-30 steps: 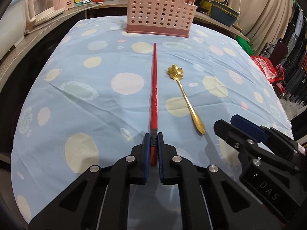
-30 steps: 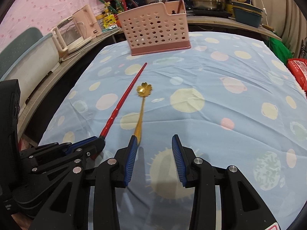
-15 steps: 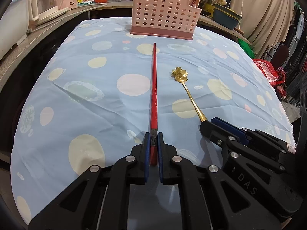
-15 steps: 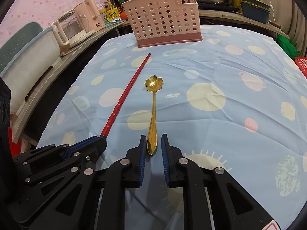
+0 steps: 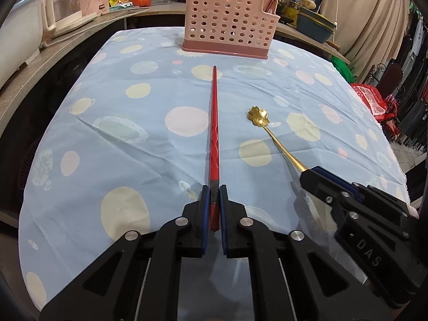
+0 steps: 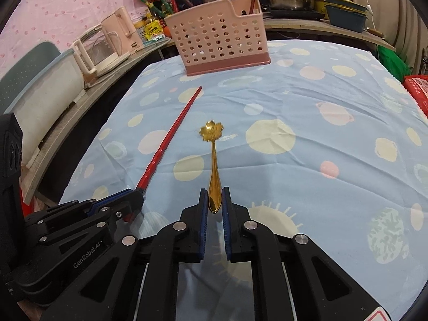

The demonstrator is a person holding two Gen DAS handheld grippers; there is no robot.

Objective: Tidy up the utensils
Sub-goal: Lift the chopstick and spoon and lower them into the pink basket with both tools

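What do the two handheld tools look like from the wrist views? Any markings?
Both match: matte black angular linkage arms with round silver screws and blue ribbed pads on the fingers. The left tool shows "GenRobot.AI" on its side in the right wrist view; the right tool shows "DAS" in the left wrist view. No cables, hands or sleeves visible.

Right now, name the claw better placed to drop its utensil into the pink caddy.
Left, probably. The left claw is shut on the red chopstick, whose tip already points at the pink caddy. The right claw is closing on the gold spoon's handle, so its grip looks less settled.
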